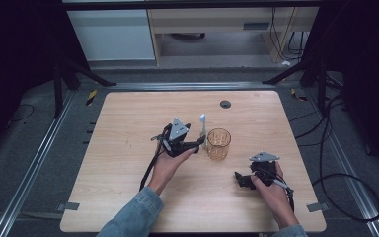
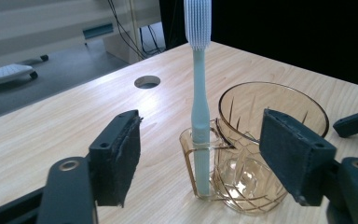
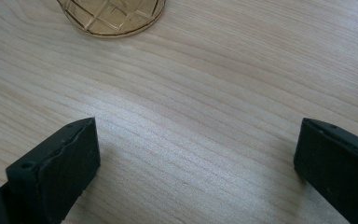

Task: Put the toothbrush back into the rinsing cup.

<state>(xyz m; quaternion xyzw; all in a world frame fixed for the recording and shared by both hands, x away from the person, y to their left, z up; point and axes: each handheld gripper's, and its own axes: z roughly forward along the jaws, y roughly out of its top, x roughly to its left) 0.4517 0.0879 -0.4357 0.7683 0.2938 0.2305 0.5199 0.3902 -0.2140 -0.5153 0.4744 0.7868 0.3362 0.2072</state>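
Standing upright in the small side holder of an amber glass cup point(image 2: 261, 154), the pale toothbrush point(image 2: 199, 116) sits near the middle of the wooden table point(image 1: 128, 148), bristles at the top. The left gripper point(image 2: 200, 158) faces it with its jaws spread wide and holding nothing; the handle stands between the two pads point(image 2: 119, 154) but touches neither. In the high view the left gripper point(image 1: 197, 143) lies just beside the cup point(image 1: 218, 144) on its left, the toothbrush point(image 1: 203, 129) rising at the jaw tips.

The step in hand looks like a grasp on, or a release of, the toothbrush handle; which of the two cannot be told. If it is a grasp, the pads should close on the narrow part of the handle above the holder's rim, square to it, so that the brush is not tilted against the glass. The far pad sits close in front of the cup wall, so the closing should be slow and centred, lest it nudge the cup. A straight vertical lift would then clear the holder without dragging the cup along.

The right gripper point(image 1: 246, 180) rests low over the table on the near right, well apart from the cup, its jaws also wide open and empty; the right gripper view shows bare wood between them and the cup's base point(image 3: 112, 16) farther off. It could steady the cup if needed.
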